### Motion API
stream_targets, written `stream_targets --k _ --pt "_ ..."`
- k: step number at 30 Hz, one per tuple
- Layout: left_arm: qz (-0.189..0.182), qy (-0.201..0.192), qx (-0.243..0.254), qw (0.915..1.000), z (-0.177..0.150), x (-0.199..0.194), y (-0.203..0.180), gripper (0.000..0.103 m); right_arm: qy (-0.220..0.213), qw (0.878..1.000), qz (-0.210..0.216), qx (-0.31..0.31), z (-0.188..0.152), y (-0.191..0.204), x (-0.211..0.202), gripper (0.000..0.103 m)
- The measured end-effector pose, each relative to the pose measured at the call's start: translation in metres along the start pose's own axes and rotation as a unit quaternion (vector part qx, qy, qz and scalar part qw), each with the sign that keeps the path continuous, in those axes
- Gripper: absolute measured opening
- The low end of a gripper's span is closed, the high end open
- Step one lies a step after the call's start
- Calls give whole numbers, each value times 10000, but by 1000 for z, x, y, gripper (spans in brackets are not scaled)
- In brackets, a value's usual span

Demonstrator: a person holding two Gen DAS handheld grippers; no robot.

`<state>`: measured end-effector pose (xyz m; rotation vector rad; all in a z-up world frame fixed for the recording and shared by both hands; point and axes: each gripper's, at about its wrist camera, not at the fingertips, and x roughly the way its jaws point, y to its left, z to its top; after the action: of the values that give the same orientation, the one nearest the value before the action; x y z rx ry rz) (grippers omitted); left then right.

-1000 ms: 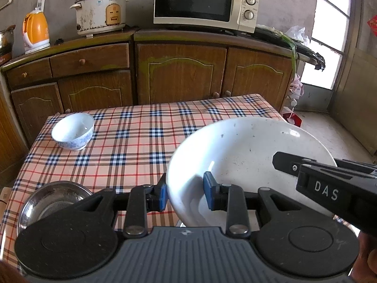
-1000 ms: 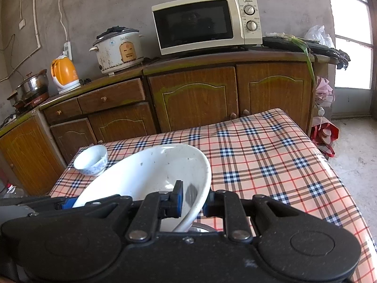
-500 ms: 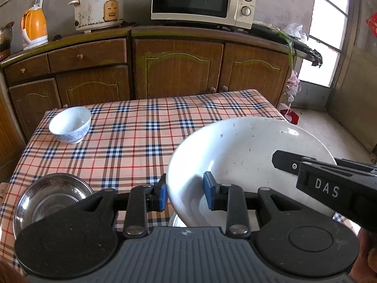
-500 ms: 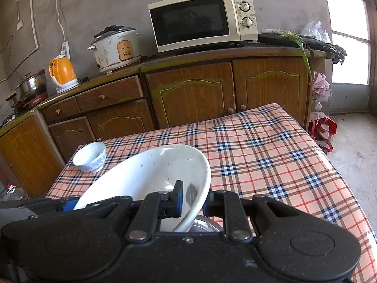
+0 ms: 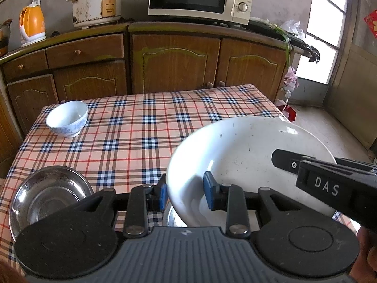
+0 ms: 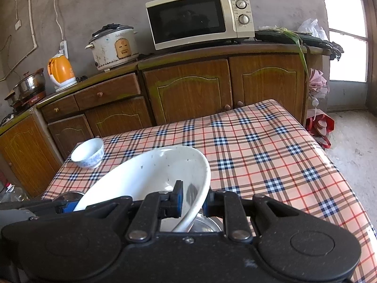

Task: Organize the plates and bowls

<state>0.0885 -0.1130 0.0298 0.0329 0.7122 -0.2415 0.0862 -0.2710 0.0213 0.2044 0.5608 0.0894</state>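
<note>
Under white plate point(image 5: 247, 151): steel dish point(image 5: 173, 219) (mostly hidden), both grippers clamping.

Microwave point(image 6: 199, 17), rice cooker point(image 6: 113, 47), kettle point(image 6: 60, 72)

wall: I see bare grey plaster point(image 6: 99, 2), a cable running down it
cabinets: brown wood doors and drawers point(image 5: 174, 63) along the wall
counter: microwave point(image 6: 200, 16), rice cooker point(image 6: 113, 46), orange kettle point(image 6: 60, 70), steel pot point(image 6: 29, 83) at far left
table: checked cloth point(image 6: 271, 146) in front of the cabinets
window: right side point(image 5: 327, 26), bright daylight
floor: I read it as bare concrete point(image 5: 329, 129)
</note>
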Motion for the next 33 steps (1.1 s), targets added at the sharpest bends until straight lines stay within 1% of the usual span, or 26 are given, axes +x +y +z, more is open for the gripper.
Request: stream_targets --k 33 --pt "-50 339 -38 9994 -19 16 -4 31 268 9995 -71 126 -23 -12 11 21"
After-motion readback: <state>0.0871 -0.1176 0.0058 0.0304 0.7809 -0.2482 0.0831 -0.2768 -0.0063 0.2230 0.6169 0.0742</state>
